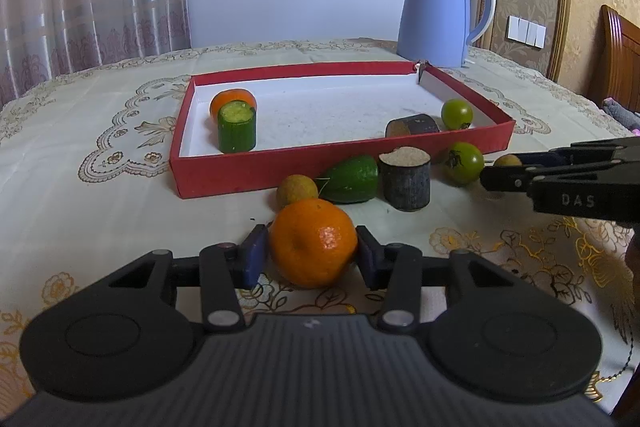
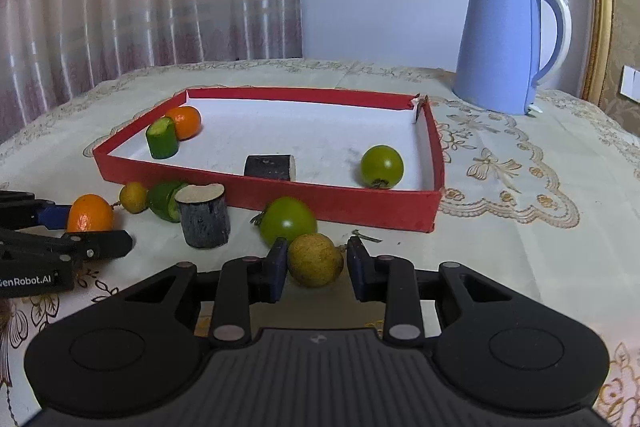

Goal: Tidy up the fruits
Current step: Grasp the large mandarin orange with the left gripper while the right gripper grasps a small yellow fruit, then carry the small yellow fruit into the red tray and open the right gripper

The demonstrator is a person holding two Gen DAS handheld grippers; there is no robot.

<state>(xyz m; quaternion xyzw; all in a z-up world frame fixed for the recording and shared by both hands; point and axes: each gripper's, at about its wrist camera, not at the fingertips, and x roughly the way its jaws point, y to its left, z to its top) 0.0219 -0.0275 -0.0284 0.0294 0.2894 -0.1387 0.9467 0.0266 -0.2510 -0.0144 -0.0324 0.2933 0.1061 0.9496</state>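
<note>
An orange [image 1: 312,243] rests on the tablecloth with my left gripper [image 1: 310,247] shut on it, both blue pads against its sides. My right gripper [image 2: 317,259] is shut on a small yellow-brown fruit [image 2: 315,259] close to the front wall of the red tray [image 2: 340,203]. The tray holds another orange [image 1: 234,99], a cucumber piece [image 1: 237,127], a dark cylinder lying down [image 1: 412,125] and a green tomato [image 1: 457,113]. In front of it lie a second yellow-brown fruit [image 1: 297,189], a cucumber end [image 1: 352,179], an upright dark cylinder [image 1: 405,183] and a green tomato [image 1: 464,163].
A blue kettle [image 1: 440,15] stands behind the tray's far right corner. A patterned cloth [image 1: 100,211] covers the table. Curtains hang behind on the left, and a wooden chair back [image 1: 620,59] shows at the far right.
</note>
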